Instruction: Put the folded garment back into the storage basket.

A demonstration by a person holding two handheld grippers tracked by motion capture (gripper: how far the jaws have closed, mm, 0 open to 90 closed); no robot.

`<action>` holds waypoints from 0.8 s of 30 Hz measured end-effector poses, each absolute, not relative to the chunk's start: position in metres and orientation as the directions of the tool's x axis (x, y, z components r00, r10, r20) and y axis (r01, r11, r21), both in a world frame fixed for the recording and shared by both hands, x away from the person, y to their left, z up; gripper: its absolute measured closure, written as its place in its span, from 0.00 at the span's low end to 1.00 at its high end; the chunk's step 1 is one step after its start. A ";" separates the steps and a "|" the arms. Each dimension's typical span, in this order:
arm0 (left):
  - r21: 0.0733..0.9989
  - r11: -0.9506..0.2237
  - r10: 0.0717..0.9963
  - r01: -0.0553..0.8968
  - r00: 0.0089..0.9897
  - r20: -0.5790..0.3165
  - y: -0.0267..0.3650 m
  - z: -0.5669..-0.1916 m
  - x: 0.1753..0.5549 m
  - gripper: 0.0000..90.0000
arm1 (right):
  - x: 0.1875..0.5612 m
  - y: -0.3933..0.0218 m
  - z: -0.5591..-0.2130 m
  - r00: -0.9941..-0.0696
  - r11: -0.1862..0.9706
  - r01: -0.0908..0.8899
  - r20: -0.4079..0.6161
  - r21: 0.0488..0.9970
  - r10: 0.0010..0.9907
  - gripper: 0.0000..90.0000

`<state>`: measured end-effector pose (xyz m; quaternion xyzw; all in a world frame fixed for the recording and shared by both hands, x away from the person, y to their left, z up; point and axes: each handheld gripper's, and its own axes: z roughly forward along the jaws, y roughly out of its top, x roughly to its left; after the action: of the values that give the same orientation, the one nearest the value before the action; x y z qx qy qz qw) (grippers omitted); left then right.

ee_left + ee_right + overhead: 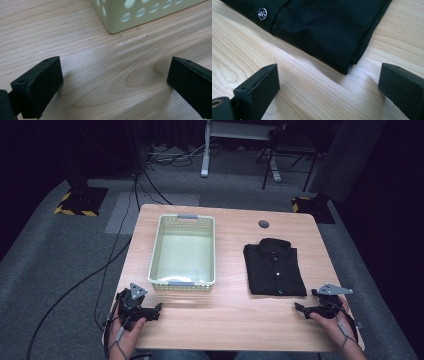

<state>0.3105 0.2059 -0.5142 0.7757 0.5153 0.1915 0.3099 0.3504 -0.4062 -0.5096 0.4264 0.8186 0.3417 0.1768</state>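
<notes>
Nearest, both tongs are held wide and empty at the near edge of the pale wooden counter (225, 320): left tongs (156, 309), right tongs (299, 308). Just beyond the right tongs, a folded black buttoned shirt (274, 267) is laid flat. Left of it, apart, a cream perforated plastic basket (183, 281) is seen. Approach judged under way; a pinch on the shirt's near corner is called for next.

Grey carpet floor (55, 255) around the wooden table (227, 317), dark room, white desk frame (206, 150) behind.
</notes>
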 end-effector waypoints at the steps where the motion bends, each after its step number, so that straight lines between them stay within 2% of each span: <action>1: 0.679 -0.276 0.918 0.681 0.396 -0.024 0.206 -0.514 0.310 0.00 | 0.350 -0.406 -0.510 -0.574 0.403 0.578 0.003 0.710 0.819 0.04; 24: 0.679 -0.277 0.917 0.680 0.398 -0.024 0.206 -0.514 0.310 0.00 | 0.351 -0.407 -0.510 -0.582 0.410 0.573 0.001 0.710 0.813 0.04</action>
<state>0.3104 0.2056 -0.5142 0.7760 0.5147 0.1905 0.3110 0.3509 -0.4072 -0.5095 0.4221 0.8210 0.3422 0.1753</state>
